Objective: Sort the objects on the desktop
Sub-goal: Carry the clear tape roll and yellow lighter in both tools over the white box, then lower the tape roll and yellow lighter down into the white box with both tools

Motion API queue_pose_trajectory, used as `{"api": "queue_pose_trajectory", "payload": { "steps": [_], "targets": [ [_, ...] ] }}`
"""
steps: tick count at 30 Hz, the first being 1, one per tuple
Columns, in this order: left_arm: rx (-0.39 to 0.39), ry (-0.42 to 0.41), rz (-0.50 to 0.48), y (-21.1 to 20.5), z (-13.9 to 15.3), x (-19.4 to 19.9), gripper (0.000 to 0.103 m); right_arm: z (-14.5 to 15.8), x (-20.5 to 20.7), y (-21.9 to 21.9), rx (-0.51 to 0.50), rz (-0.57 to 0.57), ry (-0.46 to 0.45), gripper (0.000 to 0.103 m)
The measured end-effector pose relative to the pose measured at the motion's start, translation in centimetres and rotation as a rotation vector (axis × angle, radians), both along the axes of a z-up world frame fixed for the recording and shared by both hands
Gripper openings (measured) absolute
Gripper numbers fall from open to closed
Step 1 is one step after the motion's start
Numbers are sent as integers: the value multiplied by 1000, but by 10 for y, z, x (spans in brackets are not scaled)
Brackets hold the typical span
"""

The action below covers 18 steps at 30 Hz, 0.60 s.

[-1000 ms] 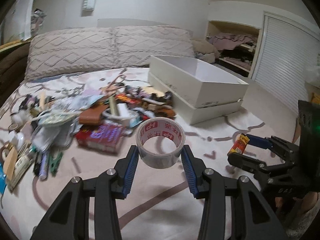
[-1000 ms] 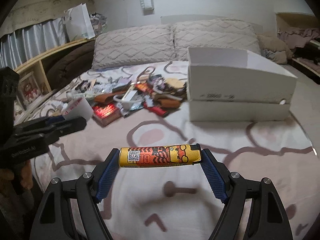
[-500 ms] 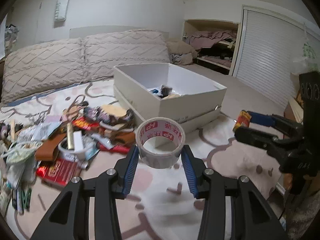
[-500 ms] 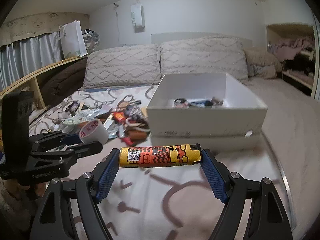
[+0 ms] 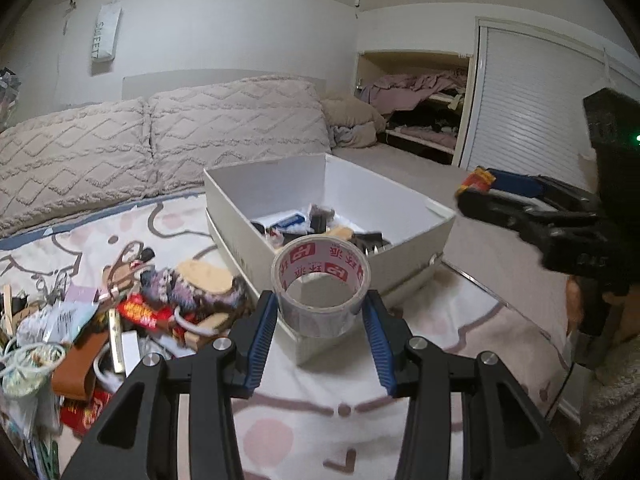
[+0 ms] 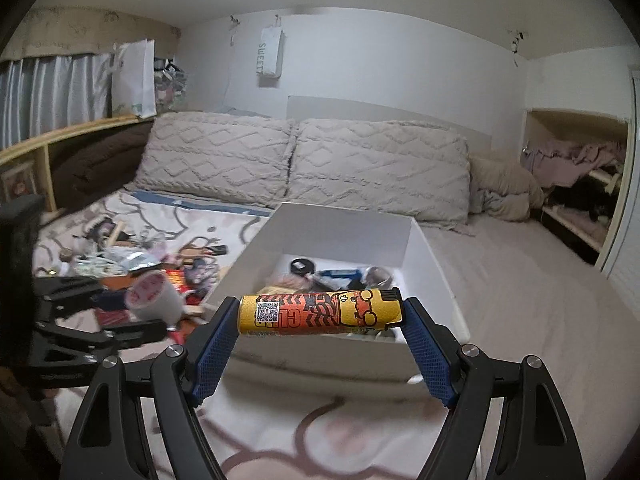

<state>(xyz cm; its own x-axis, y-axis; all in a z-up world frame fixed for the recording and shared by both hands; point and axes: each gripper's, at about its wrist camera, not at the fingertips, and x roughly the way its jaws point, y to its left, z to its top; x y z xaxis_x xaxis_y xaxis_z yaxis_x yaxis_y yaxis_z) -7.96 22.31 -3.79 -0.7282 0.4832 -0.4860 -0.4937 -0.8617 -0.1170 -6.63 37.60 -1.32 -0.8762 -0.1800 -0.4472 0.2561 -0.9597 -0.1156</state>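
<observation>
My left gripper (image 5: pixel 321 316) is shut on a roll of clear packing tape (image 5: pixel 320 282) with red print, held in the air just before the near corner of the white box (image 5: pixel 436 216). My right gripper (image 6: pixel 320 316) is shut on a yellow and orange lighter (image 6: pixel 320 312), held crosswise above the box's near wall (image 6: pixel 320 354). The box sits on the bed and holds several small items. The left gripper with the tape (image 6: pixel 154 296) shows at the left of the right wrist view. The right gripper (image 5: pixel 476 184) shows at the right of the left wrist view.
A pile of mixed small objects (image 5: pixel 120 320) lies on the patterned bedspread left of the box. Two quilted pillows (image 5: pixel 160 140) line the headboard. A closet shelf with clothes (image 5: pixel 420 100) and a slatted door (image 5: pixel 532 108) stand at the right.
Both grippers have risen and moved toward the white box, keeping hold of the tape and the lighter. The box's inside now shows from above in both views.
</observation>
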Motion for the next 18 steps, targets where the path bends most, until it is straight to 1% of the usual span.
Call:
{"api": "queue_pose_trajectory", "payload": {
  "steps": [9, 14, 18],
  "targets": [
    [3, 61, 3, 7, 20, -22, 44, 6, -60, 8, -31, 0, -31, 81],
    [5, 83, 1, 8, 30, -37, 44, 8, -94, 8, -66, 1, -78, 81],
    [-4, 118, -1, 10, 44, -49, 44, 6, -115, 10, -76, -16, -114, 81]
  ]
}}
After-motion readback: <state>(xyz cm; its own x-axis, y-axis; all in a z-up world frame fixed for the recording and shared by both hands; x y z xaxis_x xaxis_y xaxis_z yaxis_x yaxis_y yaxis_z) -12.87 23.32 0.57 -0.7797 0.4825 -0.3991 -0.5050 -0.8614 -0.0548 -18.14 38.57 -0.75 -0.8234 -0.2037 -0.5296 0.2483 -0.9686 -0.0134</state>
